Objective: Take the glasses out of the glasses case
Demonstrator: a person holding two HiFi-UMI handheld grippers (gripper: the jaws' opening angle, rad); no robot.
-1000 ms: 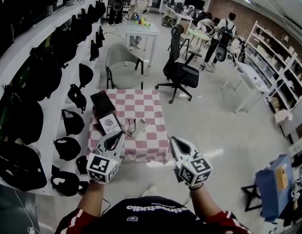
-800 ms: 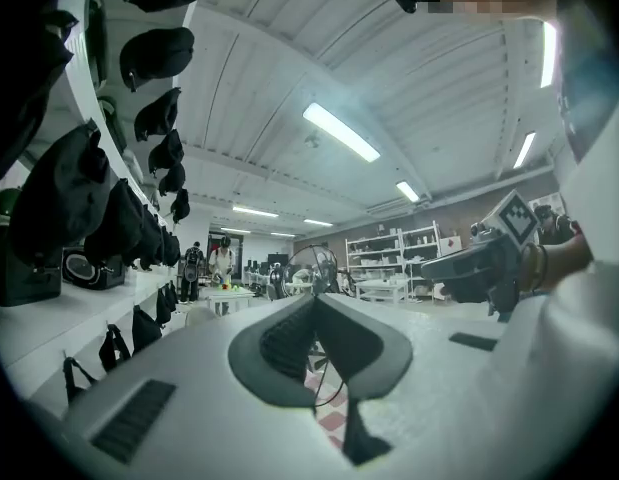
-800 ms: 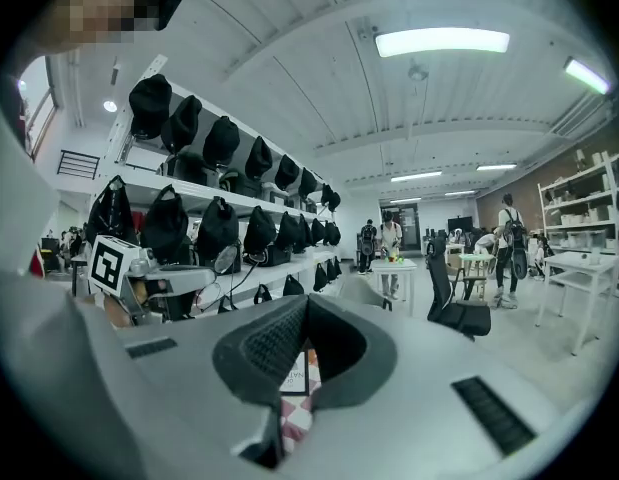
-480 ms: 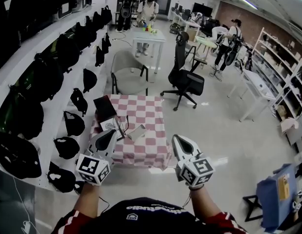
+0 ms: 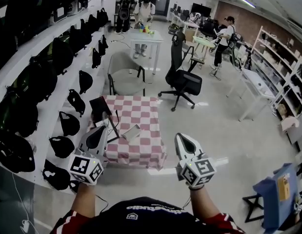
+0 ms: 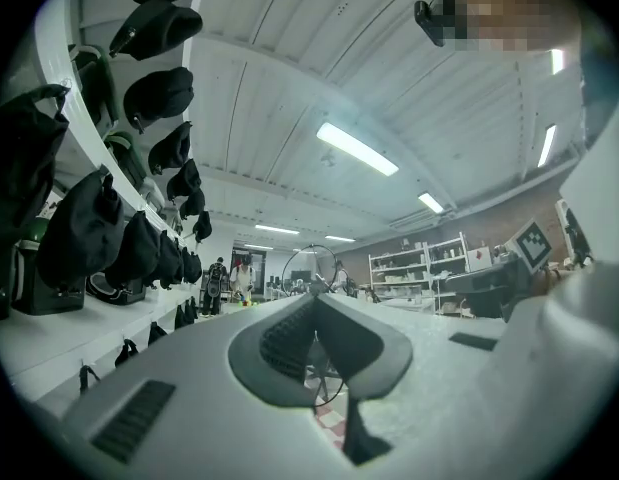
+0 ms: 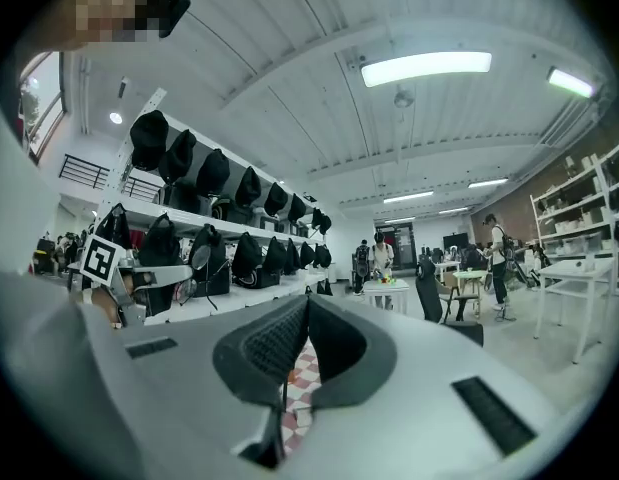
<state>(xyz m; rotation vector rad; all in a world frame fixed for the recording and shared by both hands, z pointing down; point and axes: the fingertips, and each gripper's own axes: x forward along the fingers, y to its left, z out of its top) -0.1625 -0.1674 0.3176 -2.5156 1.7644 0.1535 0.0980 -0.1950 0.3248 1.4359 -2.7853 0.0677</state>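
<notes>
Left gripper view pretty much settles it: the glasses (image 6: 310, 268) are pinched in the left tool (image 6: 315, 308). Its jaws are closed down on the thin frame, with one round lens sticking up just past the tips. A second ago those glasses were lying flat on the checked counter (image 5: 141, 147) right by that tool, and now they're up in the air, off the cloth. The whole rig has also backed away from the counter a bit. So I'd say the take-out part is basically done and what's left is just setting them down somewhere. The dark open thing I take for the glasses case (image 5: 101, 106) sits at the counter's far left corner, apart from the glasses and beyond the tool. The right tool (image 5: 183, 140) hangs off past the counter's near right corner, jaws pressed together with nothing in them.
</notes>
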